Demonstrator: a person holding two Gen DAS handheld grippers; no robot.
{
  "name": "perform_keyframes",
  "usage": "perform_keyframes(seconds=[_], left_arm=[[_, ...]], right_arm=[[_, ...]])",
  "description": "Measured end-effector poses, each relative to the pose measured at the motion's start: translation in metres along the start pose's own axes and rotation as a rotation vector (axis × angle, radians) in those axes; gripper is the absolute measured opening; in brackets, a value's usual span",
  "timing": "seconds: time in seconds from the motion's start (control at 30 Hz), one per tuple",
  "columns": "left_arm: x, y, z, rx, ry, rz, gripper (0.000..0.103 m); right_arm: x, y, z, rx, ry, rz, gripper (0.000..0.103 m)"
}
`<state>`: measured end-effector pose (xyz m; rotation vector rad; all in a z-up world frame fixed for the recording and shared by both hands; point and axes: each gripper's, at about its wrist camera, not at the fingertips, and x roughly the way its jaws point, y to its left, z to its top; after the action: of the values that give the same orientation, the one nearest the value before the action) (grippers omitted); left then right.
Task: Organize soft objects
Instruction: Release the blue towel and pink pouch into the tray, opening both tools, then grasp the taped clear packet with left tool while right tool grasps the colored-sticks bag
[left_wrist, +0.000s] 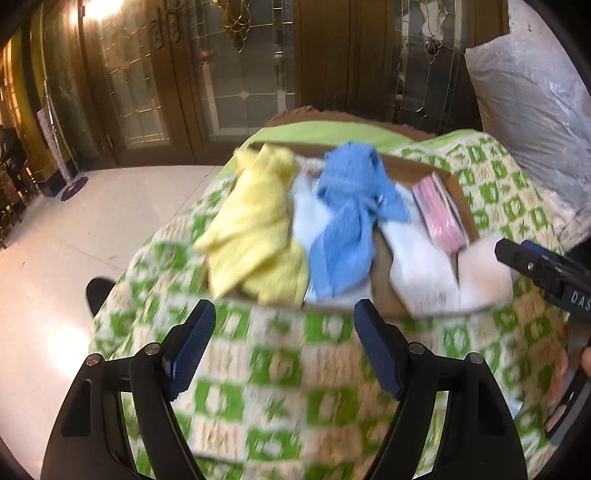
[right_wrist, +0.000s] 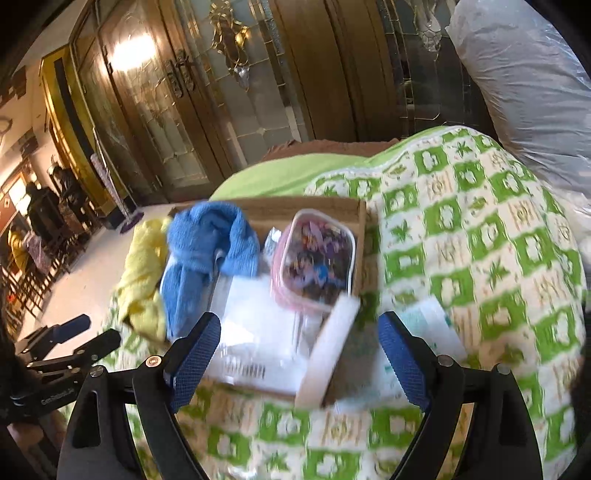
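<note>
Box (left_wrist: 458, 192) of cloths on the quilt (left_wrist: 280, 369)
We see the blue towel (left_wrist: 347, 225) lying lengthwise beside the yellow one (left_wrist: 255, 236); both grippers' (left_wrist: 284, 354) (right_wrist: 299, 358) fingers spread, empty.

Smeared by motion blur: green checked blanket (left_wrist: 280, 369) near the lens; white packet (left_wrist: 424, 273), print unreadable; box (right_wrist: 317, 206) mostly buried under yellow towel (left_wrist: 251, 229) and blue towel (left_wrist: 347, 221) (floor unseen); plastic-wrapped pillow (left_wrist: 528, 110) cut off at right.

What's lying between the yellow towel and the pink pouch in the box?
The blue towel, draped over white packets. The left wrist view shows the row: yellow towel, blue towel, packets, then pink pouch at the box's right side.
</note>
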<state>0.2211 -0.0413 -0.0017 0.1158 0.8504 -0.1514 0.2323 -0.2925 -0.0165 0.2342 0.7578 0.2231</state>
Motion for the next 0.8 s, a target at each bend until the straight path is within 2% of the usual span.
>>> perform_keyframes(seconds=[0.23, 0.5, 0.7, 0.8], left_arm=[[-0.018, 0.009, -0.041, -0.011, 0.045, -0.020, 0.077], [-0.027, -0.017, -0.085, 0.078, 0.118, -0.089, 0.077], [-0.039, -0.029, -0.113, 0.170, 0.184, -0.208, 0.077], [-0.047, -0.035, -0.123, 0.221, 0.201, -0.292, 0.077]], right_arm=[[-0.016, 0.015, -0.020, -0.045, 0.075, 0.006, 0.088], [-0.026, 0.014, -0.049, -0.012, 0.269, 0.073, 0.088], [-0.021, 0.011, -0.057, 0.000, 0.347, 0.081, 0.086], [-0.016, 0.017, -0.057, -0.029, 0.372, 0.090, 0.080]])
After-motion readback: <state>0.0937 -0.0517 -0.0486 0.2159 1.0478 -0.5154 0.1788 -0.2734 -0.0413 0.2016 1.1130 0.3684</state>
